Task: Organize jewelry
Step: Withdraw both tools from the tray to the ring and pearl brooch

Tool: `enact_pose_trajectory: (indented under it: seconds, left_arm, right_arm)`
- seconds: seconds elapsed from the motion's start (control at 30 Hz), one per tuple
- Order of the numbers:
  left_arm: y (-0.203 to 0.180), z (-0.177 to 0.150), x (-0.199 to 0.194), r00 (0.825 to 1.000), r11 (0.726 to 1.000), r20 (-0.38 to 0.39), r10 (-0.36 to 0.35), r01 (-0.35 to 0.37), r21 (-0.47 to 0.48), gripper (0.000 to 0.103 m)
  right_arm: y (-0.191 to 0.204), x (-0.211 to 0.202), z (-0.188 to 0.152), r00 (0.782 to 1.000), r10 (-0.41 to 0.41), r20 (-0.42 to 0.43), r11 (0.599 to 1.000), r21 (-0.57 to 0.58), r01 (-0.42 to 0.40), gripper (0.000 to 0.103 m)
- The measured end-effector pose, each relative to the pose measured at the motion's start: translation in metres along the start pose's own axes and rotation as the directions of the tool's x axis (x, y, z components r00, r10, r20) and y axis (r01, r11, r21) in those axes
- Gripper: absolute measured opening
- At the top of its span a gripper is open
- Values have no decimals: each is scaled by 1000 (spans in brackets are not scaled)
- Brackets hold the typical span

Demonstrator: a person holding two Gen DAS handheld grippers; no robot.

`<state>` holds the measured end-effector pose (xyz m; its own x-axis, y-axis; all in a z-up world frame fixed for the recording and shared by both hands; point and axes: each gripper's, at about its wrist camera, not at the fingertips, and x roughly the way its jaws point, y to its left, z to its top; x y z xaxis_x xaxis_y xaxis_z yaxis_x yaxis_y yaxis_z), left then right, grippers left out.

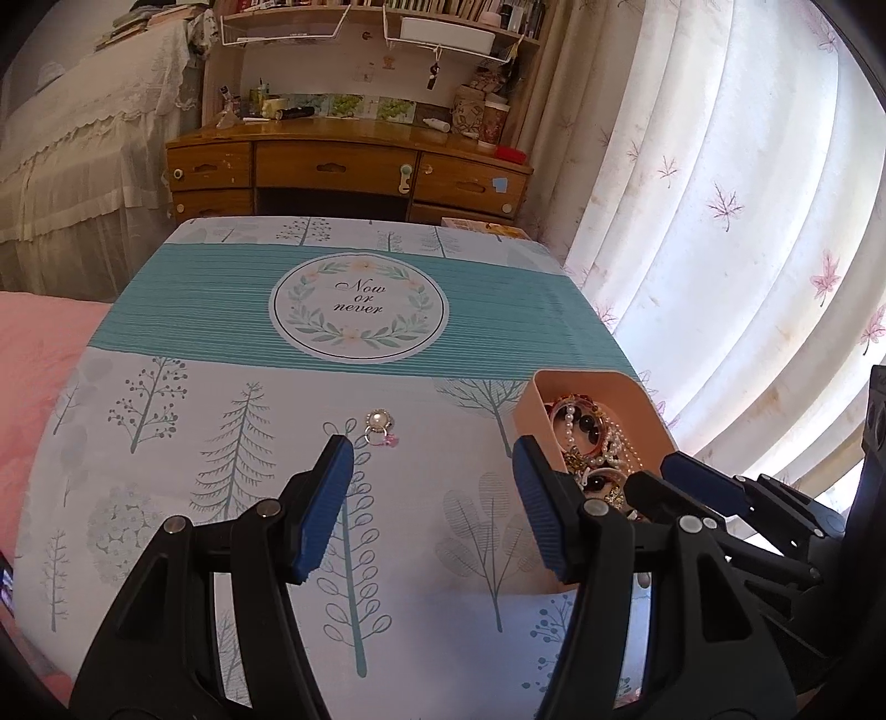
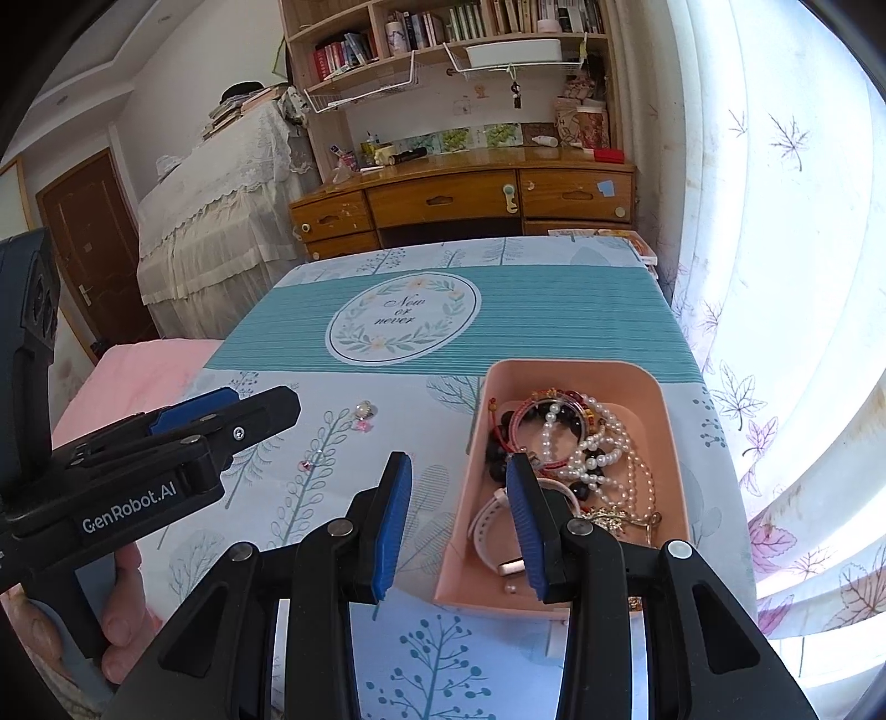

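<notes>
We are holding two sets of tongs over a table (image 1: 232, 554) covered with a cloth printed with trees and a teal stripe. Our left tongs (image 1: 432, 509) are standing wide with nothing between the blue pads, hovering above the cloth. Our right tongs (image 2: 459, 520) are standing at a narrower gap, also holding nothing; their right pad is hanging over the near left part of the pink tray (image 2: 673, 443), while the left pad is staying over bare cloth just outside the tray's wall.

The tray is sitting at the right side of the table, near the curtain (image 2: 775, 277). Inside it we are seeing a tangle of jewelry: a pearl necklace (image 2: 603, 448), dark bead bracelets (image 2: 498, 443), a red beaded bracelet (image 2: 554, 396) and a white watch strap (image 2: 493, 515). These are piled over one another, so single pieces are hard to separate.

A pearl ring (image 1: 379, 419) with a small pink charm (image 1: 392, 441) beside it is lying on the cloth ahead of the left tongs, well apart from the tray. In the right view a tiny pink piece (image 2: 305, 465) is also lying on the cloth between the two tongs.

Beyond the table a wooden desk (image 1: 343, 166) with drawers is standing under bookshelves (image 2: 443, 33), and a pink bed cover (image 1: 33, 360) is lying to the left.
</notes>
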<state>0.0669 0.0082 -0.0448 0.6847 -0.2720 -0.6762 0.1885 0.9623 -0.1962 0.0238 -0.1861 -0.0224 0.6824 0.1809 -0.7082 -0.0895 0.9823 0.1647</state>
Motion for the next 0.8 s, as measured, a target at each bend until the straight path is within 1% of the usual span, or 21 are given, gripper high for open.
enact_pose_trajectory:
  seconds: [0.27, 0.37, 0.43, 0.5, 0.57, 0.7, 0.8]
  left_arm:
    - [32, 1, -15, 999, 999, 10, 35, -35, -22, 57]
    - [52, 9, -25, 997, 997, 33, 73, -73, -25, 57]
    - [69, 16, -34, 993, 994, 57, 105, -103, -34, 57]
    - [86, 25, -44, 987, 990, 81, 139, -136, -43, 57]
    - [102, 33, -52, 980, 984, 101, 172, -168, -52, 57]
    - [125, 50, -60, 973, 978, 111, 205, -199, -63, 57]
    - [134, 59, -59, 971, 975, 107, 215, -208, -72, 61]
  right_arm:
    - [23, -2, 7, 1000, 7, 16, 1000, -21, -7, 36]
    - [33, 0, 16, 1000, 9, 24, 999, -43, -8, 36]
    - [40, 1, 25, 999, 27, 25, 998, -54, -26, 36]
    - [45, 3, 37, 998, 65, 20, 997, -49, -64, 36]
    - [50, 7, 49, 996, 85, 18, 995, -50, -84, 36]
    - [58, 25, 77, 993, 113, -17, 992, -49, -113, 36]
    - [62, 44, 95, 991, 127, -53, 991, -45, -129, 36]
